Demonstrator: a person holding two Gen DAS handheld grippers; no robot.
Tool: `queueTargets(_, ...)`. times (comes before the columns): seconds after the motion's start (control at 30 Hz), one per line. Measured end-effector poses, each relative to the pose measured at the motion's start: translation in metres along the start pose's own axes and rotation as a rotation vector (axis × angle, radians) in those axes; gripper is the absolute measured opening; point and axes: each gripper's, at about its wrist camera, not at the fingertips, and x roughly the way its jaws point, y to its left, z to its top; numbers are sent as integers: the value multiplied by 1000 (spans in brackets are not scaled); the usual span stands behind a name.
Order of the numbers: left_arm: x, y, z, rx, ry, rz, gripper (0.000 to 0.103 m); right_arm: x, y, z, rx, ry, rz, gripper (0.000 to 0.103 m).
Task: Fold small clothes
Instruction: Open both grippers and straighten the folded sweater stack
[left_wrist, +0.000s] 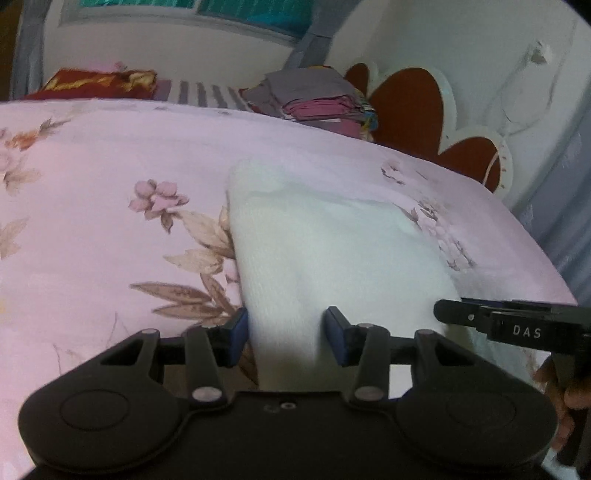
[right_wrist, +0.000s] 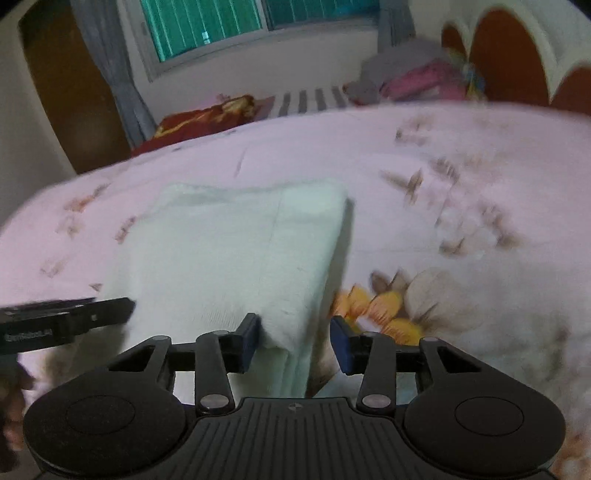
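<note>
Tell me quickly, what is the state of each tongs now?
Left tongs: open, white cloth between the pads, not pinched.
Right tongs: open, cloth's folded edge between the pads, not gripped.

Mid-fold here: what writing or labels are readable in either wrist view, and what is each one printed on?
"DAS": white letters on the black body of the right tool, seen at the right edge of the left wrist view.
Pale lettering on the black body of the left tool, at the left edge of the right wrist view: too blurred to read.
Nothing readable on the white cloth or the floral bedsheet.
</note>
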Motion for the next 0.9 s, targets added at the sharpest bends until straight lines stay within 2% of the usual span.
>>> queueTargets(0.03, -2, 0, -1, -2, 6, -1, 44, -1, 2, 1, 0, -6, -8, 33)
queueTargets(0.17, -22, -3, -23, 53, 34, 16, 43, -2, 5, -2, 34, -3, -36, 33)
queueTargets(0.23, -38, -5, -40, 75, 38, 21, 44, -16, 8, -3, 32, -20, -46, 33)
queueTargets(0.3, -51, -5, -57, 70, 40, 20, 44, -37, 10, -9, 13, -58, -15, 33)
queueTargets(0.47, -75, -10, -83, 57, 31, 33, 44, -66, 33, -41, -97, -17, 86, 33)
queueTargets(0.53, -80, -13, -90, 66, 33, 43, 45, -64, 41, -61, -149, 38, 68, 33)
queueTargets(0.6, -84, -16, -95, 77, 40, 54, 46, -61, 45, -83, -216, 86, -14, 33)
queueTargets(0.7, -88, -21, -96, 112, 53, 82, 49, -68, 40, -97, -208, 76, -27, 33)
queueTargets(0.77, -91, -23, -97, 126, 57, 98, 57, -73, 39, -95, -199, 66, -26, 33)
queueTargets(0.83, -94, -26, -96, 140, 42, 131, 84, -79, 35, -89, -150, 33, -16, 33)
queueTargets(0.9, -98, -29, -93, 151, 7, 156, 89, -87, 32, -81, -106, -13, -6, 33)
